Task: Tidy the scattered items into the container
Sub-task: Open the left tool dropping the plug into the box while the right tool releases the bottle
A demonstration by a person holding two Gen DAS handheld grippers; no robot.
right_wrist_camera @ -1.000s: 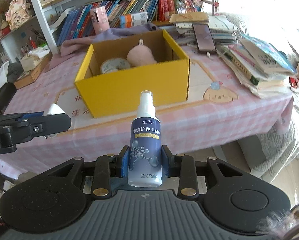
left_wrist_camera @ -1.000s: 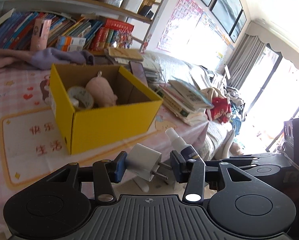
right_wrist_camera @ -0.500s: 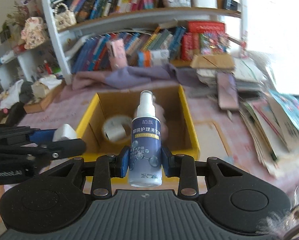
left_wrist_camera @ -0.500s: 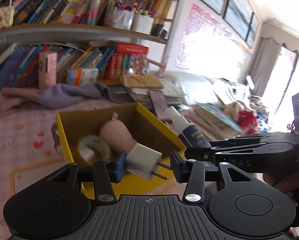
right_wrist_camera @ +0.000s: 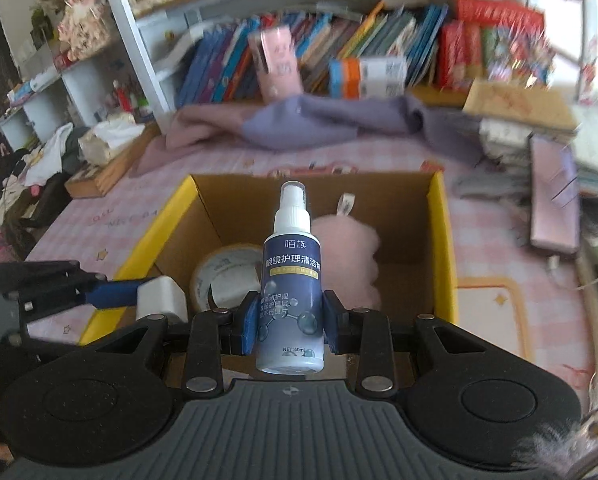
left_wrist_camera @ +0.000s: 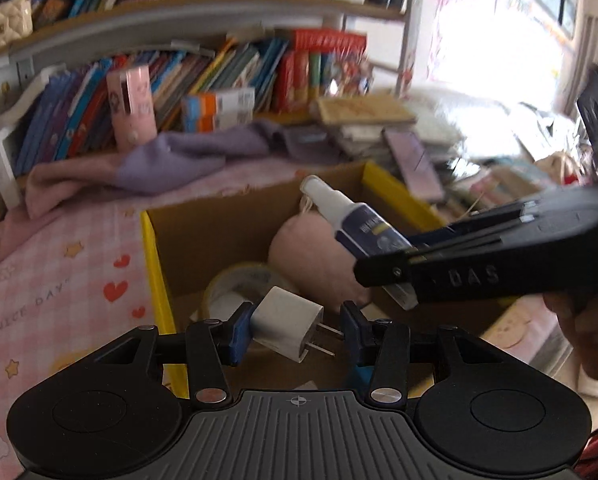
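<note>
I have both grippers tilted down over the open yellow box [right_wrist_camera: 443, 248] on the pink-checked desk [left_wrist_camera: 59, 264]. My left gripper [left_wrist_camera: 295, 330] has its jaws closed on a white plug adapter [left_wrist_camera: 287, 326], prongs pointing right, above the box's near-left corner. My right gripper [right_wrist_camera: 287, 322] has its jaws clamped on a navy spray bottle [right_wrist_camera: 293, 280], white nozzle forward, over the box's middle. Inside the box lie a tape roll [right_wrist_camera: 225, 276] and a pink plush [right_wrist_camera: 351, 264].
</note>
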